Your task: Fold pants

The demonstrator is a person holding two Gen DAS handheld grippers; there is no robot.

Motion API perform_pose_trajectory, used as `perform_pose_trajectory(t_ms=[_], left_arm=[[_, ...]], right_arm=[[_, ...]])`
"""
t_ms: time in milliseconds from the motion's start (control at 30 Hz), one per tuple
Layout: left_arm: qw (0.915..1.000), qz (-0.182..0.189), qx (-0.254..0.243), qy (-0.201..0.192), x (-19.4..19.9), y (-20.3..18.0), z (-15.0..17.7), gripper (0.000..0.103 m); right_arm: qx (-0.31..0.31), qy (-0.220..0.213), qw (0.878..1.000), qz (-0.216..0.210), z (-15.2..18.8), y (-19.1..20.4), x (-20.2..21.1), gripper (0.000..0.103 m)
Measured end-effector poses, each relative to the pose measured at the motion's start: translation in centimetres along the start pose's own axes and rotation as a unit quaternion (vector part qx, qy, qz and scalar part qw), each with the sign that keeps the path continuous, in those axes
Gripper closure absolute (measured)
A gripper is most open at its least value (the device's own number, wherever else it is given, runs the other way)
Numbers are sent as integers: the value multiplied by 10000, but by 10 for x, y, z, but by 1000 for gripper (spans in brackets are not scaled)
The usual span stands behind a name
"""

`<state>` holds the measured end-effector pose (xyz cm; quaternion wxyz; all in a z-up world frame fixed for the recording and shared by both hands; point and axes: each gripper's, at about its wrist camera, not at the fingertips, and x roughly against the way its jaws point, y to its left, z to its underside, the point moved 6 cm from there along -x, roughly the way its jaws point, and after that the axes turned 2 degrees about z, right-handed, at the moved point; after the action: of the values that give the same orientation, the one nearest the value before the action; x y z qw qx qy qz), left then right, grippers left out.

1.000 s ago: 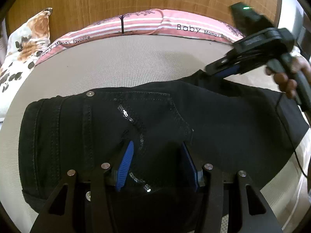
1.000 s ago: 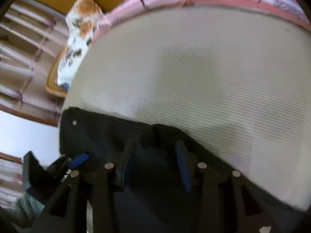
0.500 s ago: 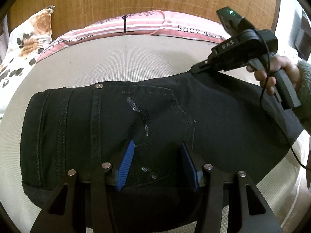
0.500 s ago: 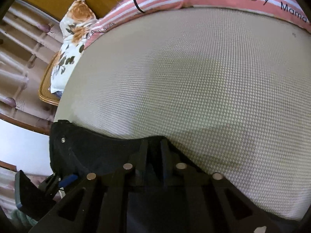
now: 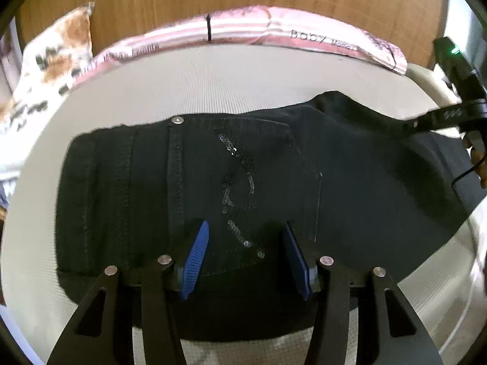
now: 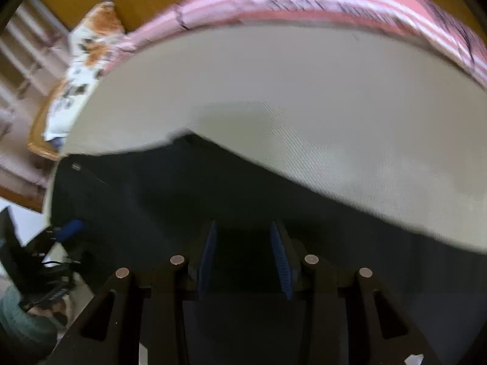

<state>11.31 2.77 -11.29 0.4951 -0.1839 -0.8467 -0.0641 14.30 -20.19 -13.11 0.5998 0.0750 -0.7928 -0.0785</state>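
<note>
I am hovering my left gripper (image 5: 245,254) over the seat of the black pants (image 5: 350,188), its jaws standing partly apart with nothing pinched between them, only the sequined back pocket (image 5: 240,179) lying underneath. My right gripper (image 6: 243,258) is opening its jaws above the dark leg cloth; the pads are not pressing on anything that I can make out, though the right wrist view is blurred.

To do this fold well, I judge I should be pinning the waist end lightly with the left while the right is picking up the leg end cleanly at its edge, taking both layers together, then carrying it over toward the waistband (image 5: 100,200) without dragging the seat askew. Matching the side seams should be keeping the fold square.

The pants are lying flat on the beige bed (image 5: 243,79), waistband toward nine o'clock in the left wrist view and the legs running off toward three o'clock. The fabric is looking like heavy black denim, with a metal rivet (image 5: 177,119) at eleven o'clock and a small raised peak in the cloth at about one o'clock.
</note>
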Motion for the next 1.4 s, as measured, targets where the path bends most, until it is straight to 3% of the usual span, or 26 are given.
perform_pose_trajectory(t_ms=[67, 200, 367, 467, 567, 733, 933, 1167, 1267, 1400], left_arm=[[9999, -84, -107, 11, 1, -1, 4, 51], [9999, -87, 19, 69, 5, 0, 0, 51], [9992, 201, -247, -232, 23, -31, -23, 48], [9970, 516, -494, -302, 25, -63, -38, 46], [9936, 768, -768, -293, 19, -99, -47, 45], [9881, 1126, -1039, -99, 2, -150, -52, 45], [9816, 1417, -1258, 222, -16, -200, -51, 45], [9796, 1591, -1132, 471, -30, -230, -51, 45], [9782, 1577, -1239, 533, -35, -240, -47, 45], [9786, 1445, -1337, 607, -45, -248, -42, 45]], right_arm=[[-63, -135, 9999, 65, 8, -8, -4, 73], [-499, -487, 9975, -97, 14, -23, 19, 68], [-1242, -1065, 9851, -522, 45, -59, 75, 66], [-1774, -1212, 9752, -528, 72, -95, 97, 64], [-2452, -1397, 9582, -477, 109, -146, 124, 64], [-3651, -1692, 9149, -332, 179, -229, 158, 64], [-4514, -1811, 8734, -263, 240, -291, 166, 64], [-4885, -1845, 8519, -401, 252, -322, 150, 64], [-4958, -2061, 8421, -506, 249, -333, 147, 66], [-4926, -2272, 8384, -539, 237, -347, 147, 67]])
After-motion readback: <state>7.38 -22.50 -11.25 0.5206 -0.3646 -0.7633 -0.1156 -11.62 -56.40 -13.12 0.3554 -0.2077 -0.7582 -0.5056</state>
